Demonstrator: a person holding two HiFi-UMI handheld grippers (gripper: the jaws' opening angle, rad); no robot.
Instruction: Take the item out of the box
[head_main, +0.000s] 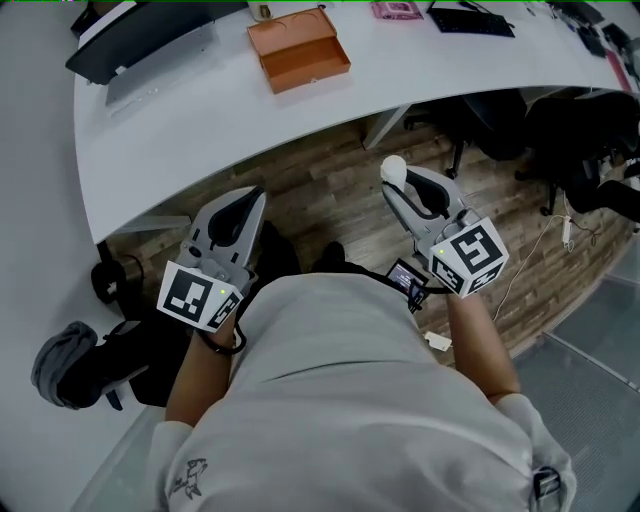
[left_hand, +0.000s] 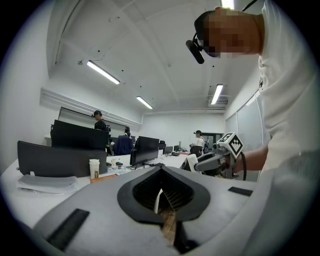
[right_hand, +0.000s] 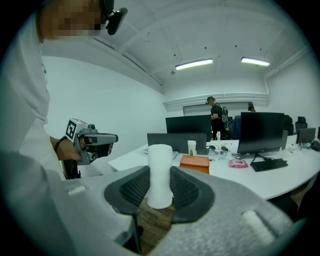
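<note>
An orange box (head_main: 298, 50) lies on the curved white table (head_main: 200, 120), far ahead of both grippers; it also shows in the right gripper view (right_hand: 194, 163). My right gripper (head_main: 397, 185) is shut on a white cylinder (head_main: 393, 168), which stands upright between the pads (right_hand: 160, 175). The left gripper (head_main: 252, 200) is held level beside it, over the wooden floor and close to my body. Its jaws (left_hand: 161, 172) look shut with nothing between them. Each gripper appears in the other's view: the left gripper (right_hand: 92, 142), the right gripper (left_hand: 210, 160).
Dark monitors (right_hand: 186, 131), a paper cup (right_hand: 192, 147), a keyboard (head_main: 470, 20) and a pink item (head_main: 397, 10) sit on the table. Black office chairs (head_main: 570, 140) stand under its right end. A dark bag (head_main: 70, 365) lies at my left. People (right_hand: 216, 114) stand in the background.
</note>
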